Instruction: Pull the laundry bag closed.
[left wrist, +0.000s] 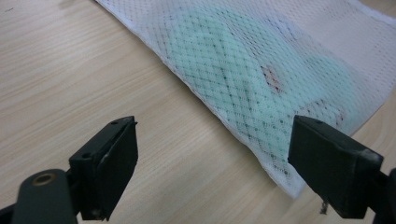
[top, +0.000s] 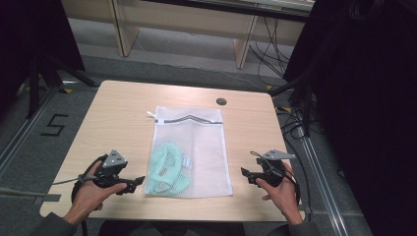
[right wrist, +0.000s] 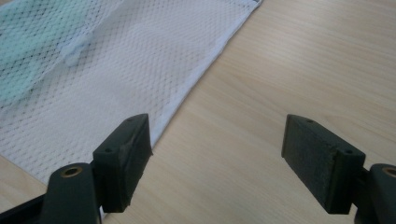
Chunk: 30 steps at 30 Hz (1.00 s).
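Note:
A white mesh laundry bag [top: 196, 147] lies flat in the middle of the wooden table [top: 123, 118], its dark zipper [top: 189, 119] at the far end. A mint-green garment [top: 166, 169] sits inside its near left part, seen through the mesh [left wrist: 243, 84]. My left gripper [top: 136, 183] is open just left of the bag's near left corner [left wrist: 289, 182]. My right gripper [top: 247, 174] is open a little right of the bag's near right edge [right wrist: 187, 88]. Nothing is between the jaws of either gripper.
A small dark round disc [top: 221, 101] lies on the table near its far right edge. Black stands and cables [top: 290, 113] crowd the floor to the right. Wooden furniture legs [top: 123, 29] stand beyond the table. A "5" marking [top: 53, 124] is on the floor at the left.

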Available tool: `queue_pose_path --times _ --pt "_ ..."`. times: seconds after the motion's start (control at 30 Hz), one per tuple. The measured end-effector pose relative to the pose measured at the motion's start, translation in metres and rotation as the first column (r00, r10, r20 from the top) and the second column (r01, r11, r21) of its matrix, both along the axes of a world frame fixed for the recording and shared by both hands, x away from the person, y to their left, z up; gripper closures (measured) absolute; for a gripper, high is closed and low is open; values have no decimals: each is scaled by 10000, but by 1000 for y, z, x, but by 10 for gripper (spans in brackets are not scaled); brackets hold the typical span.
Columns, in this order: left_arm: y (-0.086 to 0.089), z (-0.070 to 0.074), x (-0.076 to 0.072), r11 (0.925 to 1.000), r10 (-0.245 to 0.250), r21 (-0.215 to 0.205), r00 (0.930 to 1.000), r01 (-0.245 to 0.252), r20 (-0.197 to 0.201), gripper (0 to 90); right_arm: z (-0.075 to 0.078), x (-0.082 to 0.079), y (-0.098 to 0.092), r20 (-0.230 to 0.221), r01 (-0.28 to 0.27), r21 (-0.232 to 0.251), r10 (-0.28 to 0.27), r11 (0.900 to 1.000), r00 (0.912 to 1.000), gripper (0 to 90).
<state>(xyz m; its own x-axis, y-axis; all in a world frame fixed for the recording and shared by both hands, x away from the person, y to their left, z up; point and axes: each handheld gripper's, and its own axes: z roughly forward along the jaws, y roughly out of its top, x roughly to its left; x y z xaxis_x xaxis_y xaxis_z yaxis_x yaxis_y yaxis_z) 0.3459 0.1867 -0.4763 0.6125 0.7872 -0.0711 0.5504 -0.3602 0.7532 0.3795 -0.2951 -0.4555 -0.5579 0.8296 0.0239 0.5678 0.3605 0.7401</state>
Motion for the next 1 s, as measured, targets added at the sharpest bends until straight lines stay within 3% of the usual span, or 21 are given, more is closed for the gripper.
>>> queue_pose_path --times 0.03,0.07,0.1,0.13,0.27,0.37,0.43,0.47,0.5,0.53,0.57,0.6,0.63,0.67,0.77,0.83,0.87,0.93,1.0 --pt "0 0 0 9999 -105 6 9999 105 -65 154 -2 1 -2 288 -235 -275 243 9993 9993 250" --pt "2 2 0 9986 -366 382 9993 370 -95 154 -1 0 0 -64 -89 -143 88 9999 9999 250" --pt "-2 0 0 10000 -59 -66 9999 60 81 153 -3 -1 1 50 -94 -154 95 9998 9999 249" --pt "-2 0 0 10000 -59 -66 9999 60 81 153 -4 0 1 232 -183 -217 188 9996 9996 249" --pt "-1 0 0 9999 -100 97 9999 100 56 151 -4 1 0 197 -468 -516 479 9976 9987 196" --pt "-1 0 0 9999 -74 121 10000 73 50 150 -5 1 1 251 -482 -396 492 9981 9985 196" --pt "0 1 0 9991 -304 305 9995 303 12 151 -5 1 2 227 -603 -517 615 9968 9978 198" --pt "1 2 1 9970 -525 576 9986 526 -35 151 -5 1 2 159 -610 -557 620 9966 9979 210" --pt "1 2 1 9970 -532 569 9986 533 -34 154 -5 2 2 313 -783 -666 805 9947 9963 234" --pt "0 2 0 9975 -501 490 9987 501 -23 157 -4 0 4 194 -677 -506 687 9964 9974 265" --pt "0 2 0 9978 -519 408 9986 518 30 162 -4 0 3 288 -901 -575 919 9943 9954 335" --pt "-2 2 -1 9990 -424 136 9991 422 89 162 -4 0 3 288 -901 -575 919 9943 9954 335" --pt "-3 3 -1 9987 -478 170 9988 477 65 178 -3 0 3 272 -963 -565 979 9937 9948 374" --pt "-6 3 -3 9994 -303 -147 9989 309 348 269 -2 0 4 232 -1164 -457 1175 9922 9928 480" --pt "-7 4 -3 9990 -395 -180 9981 404 473 340 -1 -2 6 181 -1203 -287 1209 9923 9925 545" --pt "-9 3 -4 9978 -632 -158 9972 639 407 462 -2 -3 9 216 -1472 -366 1480 9884 9887 629" --pt "-11 1 -5 9955 -917 -193 9951 925 360 560 -2 -4 13 155 -1763 -404 1770 9835 9841 696" --pt "-13 1 -6 9944 -1026 -201 9937 1036 455 641 -1 -3 14 226 -1992 -555 2007 9784 9794 740" --pt "-20 0 -7 9900 -1387 -208 9893 1397 457 702 -2 -3 23 143 -2525 -718 2542 9649 9671 814"
